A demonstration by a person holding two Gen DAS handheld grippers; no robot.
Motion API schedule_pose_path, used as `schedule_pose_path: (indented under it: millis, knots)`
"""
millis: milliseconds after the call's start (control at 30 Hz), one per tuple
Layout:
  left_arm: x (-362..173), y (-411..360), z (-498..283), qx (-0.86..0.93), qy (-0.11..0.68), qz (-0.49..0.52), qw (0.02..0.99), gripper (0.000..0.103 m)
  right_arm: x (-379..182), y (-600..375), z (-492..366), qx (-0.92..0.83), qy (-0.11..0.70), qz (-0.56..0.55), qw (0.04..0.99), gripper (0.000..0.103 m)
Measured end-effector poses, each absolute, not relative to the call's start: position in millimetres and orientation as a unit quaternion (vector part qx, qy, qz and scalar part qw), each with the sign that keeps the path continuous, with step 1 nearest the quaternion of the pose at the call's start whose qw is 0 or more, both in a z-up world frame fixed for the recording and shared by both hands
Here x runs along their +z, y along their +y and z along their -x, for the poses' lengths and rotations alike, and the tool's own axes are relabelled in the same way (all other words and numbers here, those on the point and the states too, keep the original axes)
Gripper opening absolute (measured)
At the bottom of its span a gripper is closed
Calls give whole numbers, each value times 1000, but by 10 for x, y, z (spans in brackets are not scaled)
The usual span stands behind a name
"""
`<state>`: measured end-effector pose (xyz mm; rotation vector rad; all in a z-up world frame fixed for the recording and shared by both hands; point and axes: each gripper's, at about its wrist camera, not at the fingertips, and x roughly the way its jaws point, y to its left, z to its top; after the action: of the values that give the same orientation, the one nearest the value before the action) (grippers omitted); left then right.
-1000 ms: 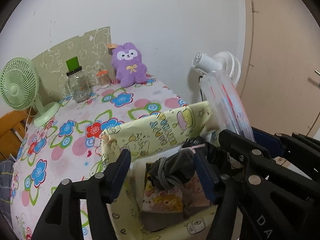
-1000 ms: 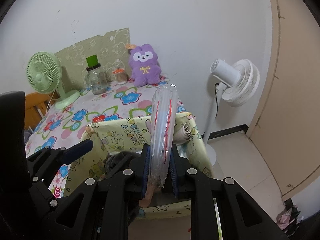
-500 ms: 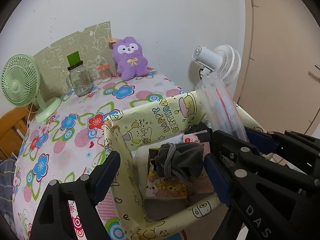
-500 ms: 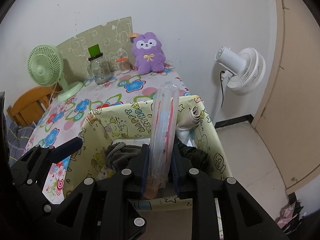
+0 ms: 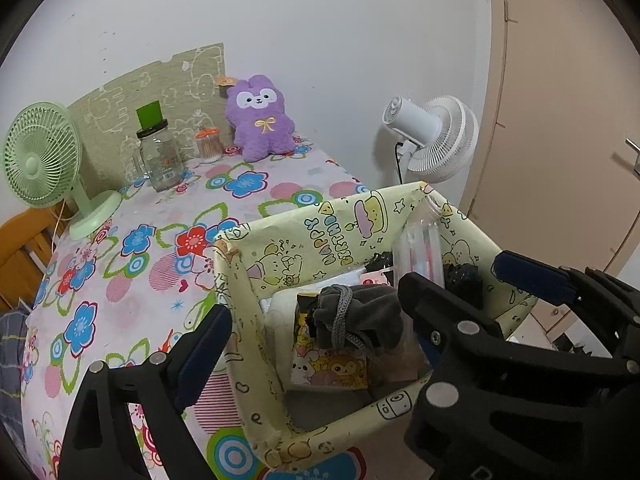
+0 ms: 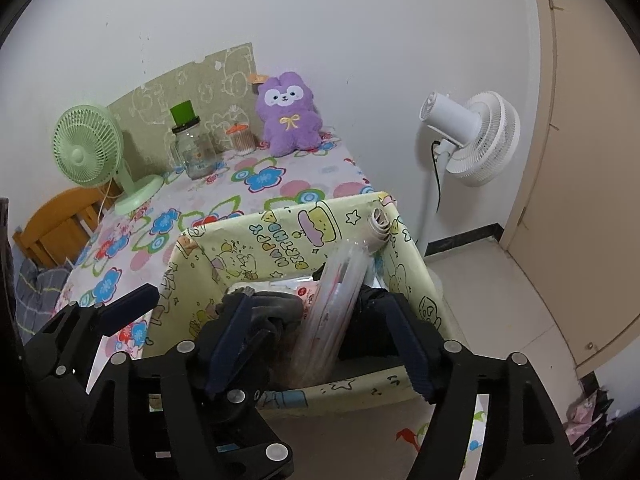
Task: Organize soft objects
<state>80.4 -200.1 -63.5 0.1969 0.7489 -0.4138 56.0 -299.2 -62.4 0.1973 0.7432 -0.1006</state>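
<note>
My right gripper [image 6: 320, 336] is opening, pads clear of the clear packet [image 6: 338, 312] between them; its long axis leans toward the box's [image 6: 280, 240] far right corner. Left gripper [image 5: 316, 320] is opening over the grey pouch [image 5: 356, 316].

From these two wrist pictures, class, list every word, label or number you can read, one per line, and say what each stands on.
"HAPPY BIRTHDAY": printed on the inner far wall of the yellow cartoon box, seen upside down and mirrored.
Red round mark on the white packet inside the box: too small to read.
Orange tag above the purple plush: too small to read.
Glass jar: print too blurred to read.
</note>
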Motion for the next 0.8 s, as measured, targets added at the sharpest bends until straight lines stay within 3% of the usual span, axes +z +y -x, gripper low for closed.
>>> schedule_pose_path:
  millis: [333,800]
  knots:
    - [-433,-1795,-678,-190,339,-80,918,101,-413,-2826,-444,-50,339,-90,935,87]
    - [-142,-1342,-475,-153,299,-63,940,103,-108,-2417,-274,-26,300,-70,951,93]
